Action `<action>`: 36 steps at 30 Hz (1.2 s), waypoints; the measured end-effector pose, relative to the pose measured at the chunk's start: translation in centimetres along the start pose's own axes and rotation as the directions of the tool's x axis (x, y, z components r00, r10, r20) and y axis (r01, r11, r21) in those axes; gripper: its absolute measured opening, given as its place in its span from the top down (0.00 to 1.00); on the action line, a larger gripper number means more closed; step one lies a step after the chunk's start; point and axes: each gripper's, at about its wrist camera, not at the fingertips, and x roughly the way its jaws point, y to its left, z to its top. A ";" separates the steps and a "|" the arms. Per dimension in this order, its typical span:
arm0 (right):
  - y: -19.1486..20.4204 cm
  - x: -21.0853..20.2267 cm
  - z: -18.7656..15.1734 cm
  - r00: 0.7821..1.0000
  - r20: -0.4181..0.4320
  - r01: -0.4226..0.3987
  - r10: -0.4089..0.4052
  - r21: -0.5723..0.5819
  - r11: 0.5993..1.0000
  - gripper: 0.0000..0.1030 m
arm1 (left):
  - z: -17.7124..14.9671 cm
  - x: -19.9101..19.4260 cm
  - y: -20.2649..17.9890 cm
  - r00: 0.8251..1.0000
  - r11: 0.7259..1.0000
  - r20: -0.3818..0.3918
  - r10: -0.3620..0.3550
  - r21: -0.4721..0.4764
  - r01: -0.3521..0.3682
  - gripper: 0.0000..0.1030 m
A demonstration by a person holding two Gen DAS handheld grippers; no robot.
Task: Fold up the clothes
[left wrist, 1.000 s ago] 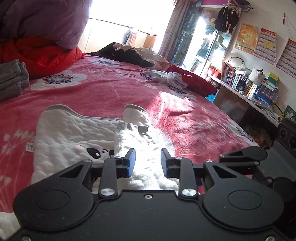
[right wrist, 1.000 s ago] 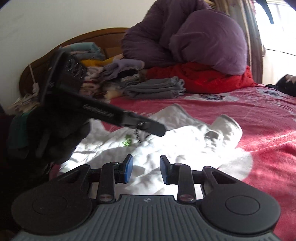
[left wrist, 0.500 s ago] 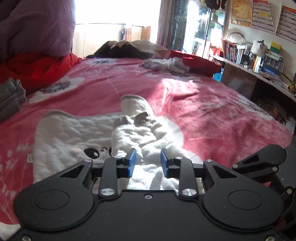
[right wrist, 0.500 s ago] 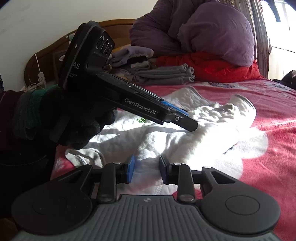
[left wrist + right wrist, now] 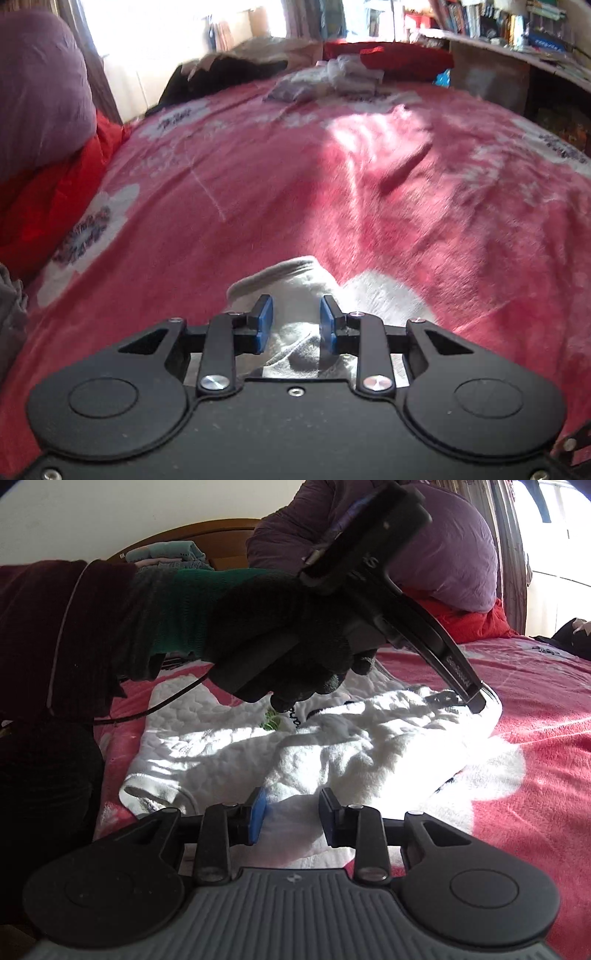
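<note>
A white quilted top [image 5: 332, 746] with a panda print lies spread on the pink bedspread [image 5: 406, 203], one sleeve folded across its body. In the left wrist view only the sleeve cuff [image 5: 291, 273] shows, right under my left gripper [image 5: 295, 325]. Its blue pads stand apart with the cuff in the gap, and no pinch shows. From the right wrist view, a black-gloved hand [image 5: 295, 638] tilts the left gripper [image 5: 476, 701] steeply down, tips at the sleeve's end. My right gripper [image 5: 291, 819] hovers open over the near edge of the top, holding nothing.
A purple duvet [image 5: 443, 554] on a red blanket [image 5: 55, 192] fills the head of the bed. Folded clothes [image 5: 166, 554] are stacked by the wooden headboard. Dark clothes [image 5: 221, 77] and pale ones [image 5: 340, 77] lie at the far end. A cluttered desk [image 5: 517, 37] stands beside it.
My left gripper has travelled along the folded sleeve to its cuff and tipped downward, so the top's body has left its view. The right gripper has stayed put.
</note>
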 end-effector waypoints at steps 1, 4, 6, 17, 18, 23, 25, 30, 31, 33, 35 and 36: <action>-0.3 0.2 -0.1 1.000 -0.006 -0.005 0.005 0.020 1.000 0.68 | -0.2 0.2 0.3 1.000 1.000 -0.007 -0.005 -0.026 0.005 0.74; -1.4 0.8 -0.5 0.999 -0.025 -0.028 0.030 0.096 0.995 0.68 | -0.5 0.3 0.9 1.000 0.995 -0.011 -0.019 -0.095 0.018 0.74; -1.4 1.1 -0.8 0.999 -0.030 -0.025 0.029 0.101 0.995 0.68 | -0.7 0.3 0.8 1.000 0.995 -0.012 -0.016 -0.099 0.015 0.74; 0.2 -3.1 0.2 0.988 0.149 0.029 -0.050 0.141 0.990 0.50 | -7.9 -15.6 5.6 0.964 0.905 0.225 0.140 -0.425 -0.032 0.58; 0.2 -3.8 0.1 0.984 0.169 0.033 -0.062 0.170 0.985 0.50 | -10.0 -17.1 6.2 0.961 0.879 0.224 0.164 -0.476 -0.039 0.57; 2.1 -5.5 -0.5 0.974 0.185 0.082 -0.131 0.250 0.965 0.50 | -19.8 -22.4 7.5 0.944 0.711 0.190 0.271 -0.700 -0.064 0.56; 3.5 -5.7 -0.7 0.971 0.181 0.106 -0.156 0.257 0.960 0.50 | -23.0 -23.7 7.7 0.943 0.646 0.159 0.294 -0.760 -0.073 0.56; 7.0 -5.4 -0.8 0.971 0.152 0.145 -0.187 0.253 0.957 0.50 | -27.1 -26.0 9.1 0.940 0.518 0.114 0.322 -0.852 -0.074 0.51; 7.6 -5.2 -0.8 0.972 0.140 0.150 -0.189 0.247 0.957 0.50 | -28.1 -26.1 9.2 0.942 0.472 0.082 0.325 -0.877 -0.086 0.51; 8.7 -4.7 -0.8 0.974 0.118 0.163 -0.196 0.239 0.957 0.50 | -30.1 -25.8 9.1 0.952 0.398 0.055 0.301 -0.914 -0.073 0.51; 9.6 -4.5 -0.9 0.975 0.104 0.169 -0.199 0.242 0.956 0.50 | -31.9 -25.2 9.3 0.964 0.322 0.053 0.261 -0.946 -0.035 0.51; 10.0 -4.4 -1.0 0.974 0.100 0.172 -0.202 0.250 0.953 0.50 | -32.5 -25.1 9.5 0.964 0.287 0.071 0.258 -0.958 -0.006 0.51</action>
